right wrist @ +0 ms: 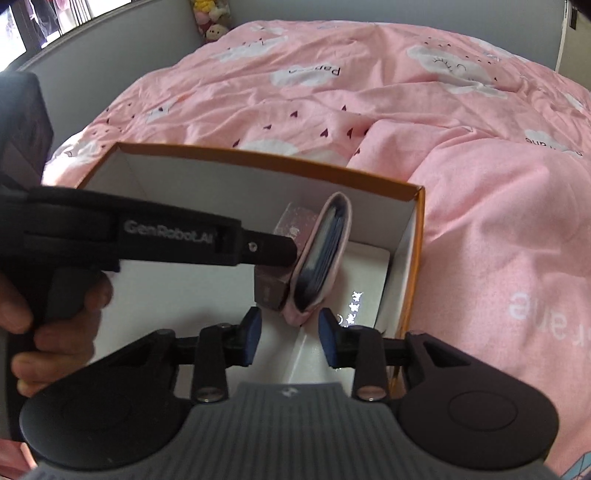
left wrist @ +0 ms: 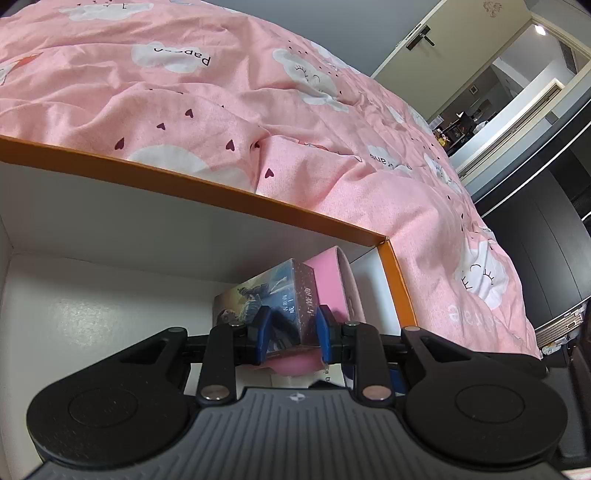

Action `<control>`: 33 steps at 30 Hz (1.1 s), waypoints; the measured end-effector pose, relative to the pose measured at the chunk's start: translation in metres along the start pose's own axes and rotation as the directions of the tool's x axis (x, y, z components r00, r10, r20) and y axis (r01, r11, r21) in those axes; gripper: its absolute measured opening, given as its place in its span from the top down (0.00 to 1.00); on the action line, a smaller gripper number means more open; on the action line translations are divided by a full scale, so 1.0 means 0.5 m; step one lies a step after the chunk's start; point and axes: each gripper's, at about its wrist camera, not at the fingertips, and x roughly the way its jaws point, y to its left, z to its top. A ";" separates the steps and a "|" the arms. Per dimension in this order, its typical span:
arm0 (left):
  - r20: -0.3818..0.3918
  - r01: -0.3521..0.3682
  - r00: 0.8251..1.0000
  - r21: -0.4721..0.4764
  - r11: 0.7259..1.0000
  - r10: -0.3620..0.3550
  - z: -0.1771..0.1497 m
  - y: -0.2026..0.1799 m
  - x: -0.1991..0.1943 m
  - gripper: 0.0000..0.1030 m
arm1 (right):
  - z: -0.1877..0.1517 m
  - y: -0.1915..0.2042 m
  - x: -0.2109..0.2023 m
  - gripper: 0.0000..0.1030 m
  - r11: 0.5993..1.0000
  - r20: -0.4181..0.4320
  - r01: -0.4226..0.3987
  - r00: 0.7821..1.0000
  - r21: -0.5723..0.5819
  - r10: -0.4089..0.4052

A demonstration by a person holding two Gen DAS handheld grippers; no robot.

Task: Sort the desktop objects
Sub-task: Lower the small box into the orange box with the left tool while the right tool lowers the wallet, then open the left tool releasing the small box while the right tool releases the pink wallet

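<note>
A white cardboard box with an orange rim [left wrist: 184, 184] [right wrist: 258, 162] lies on the bed. Inside it, in the left wrist view, my left gripper [left wrist: 294, 328] is shut on a small printed card box [left wrist: 280, 291], one blue pad on each side. A pink pouch [left wrist: 328, 280] stands on edge just to its right. In the right wrist view the pouch [right wrist: 325, 251] leans against the card box [right wrist: 271, 288]. My right gripper [right wrist: 290, 336] is open, its pads clear of the pouch's near end. The left gripper's black body [right wrist: 166, 240] reaches in from the left, held by a hand [right wrist: 22, 314].
A flat white item with small printed figures [right wrist: 365, 280] lies on the box floor at the right wall. A pink duvet [right wrist: 406, 110] surrounds the box. Plush toys [right wrist: 212, 22] sit at the bed's head. A door [left wrist: 424, 40] and dark cabinets [left wrist: 546, 240] stand beyond the bed.
</note>
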 end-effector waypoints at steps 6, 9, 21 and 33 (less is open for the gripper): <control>-0.013 0.034 0.999 -0.068 0.997 -0.035 0.001 0.029 -0.003 0.68 | 0.009 0.010 0.018 0.70 0.997 0.005 0.057 0.998 -0.058 -0.057; -0.016 0.045 0.999 -0.096 0.994 -0.047 0.004 0.040 -0.004 0.68 | 0.014 0.009 0.023 0.76 0.995 0.016 0.080 0.997 -0.067 -0.079; -0.013 0.062 0.998 -0.143 0.988 -0.065 0.026 0.055 0.019 0.67 | 0.039 0.018 0.043 0.82 0.995 0.028 0.057 0.998 -0.078 -0.055; -0.017 0.064 0.998 -0.150 0.987 -0.067 0.033 0.053 0.026 0.67 | 0.031 0.033 0.051 0.65 0.992 0.000 0.068 0.998 -0.106 -0.068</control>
